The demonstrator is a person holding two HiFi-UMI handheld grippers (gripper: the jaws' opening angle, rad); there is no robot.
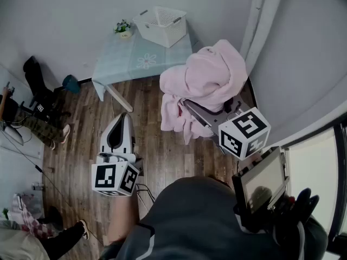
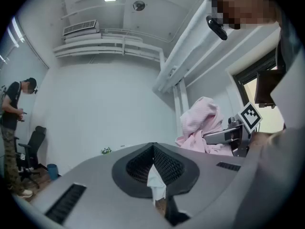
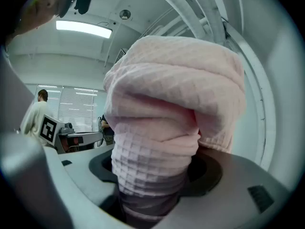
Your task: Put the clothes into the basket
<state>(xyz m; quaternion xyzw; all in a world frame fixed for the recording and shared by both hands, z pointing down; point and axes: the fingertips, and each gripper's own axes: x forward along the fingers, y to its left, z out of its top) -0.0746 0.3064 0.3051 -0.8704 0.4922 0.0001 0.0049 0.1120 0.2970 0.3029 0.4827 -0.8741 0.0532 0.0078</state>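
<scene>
A pink waffle-knit garment hangs bunched over my right gripper, which is shut on it and holds it up above the wooden floor. In the right gripper view the garment fills the space between the jaws of my right gripper and hides their tips. The white basket stands on a pale table further ahead and to the left. Low on the left, my left gripper points forward with its jaws together and holds nothing. In the left gripper view that gripper shows only a thin slit, with the pink garment off to its right.
A small potted plant sits on the table beside the basket. A black office chair and a standing person are at the left. Another person's leg shows at the lower left. A white wall and window frame close off the right side.
</scene>
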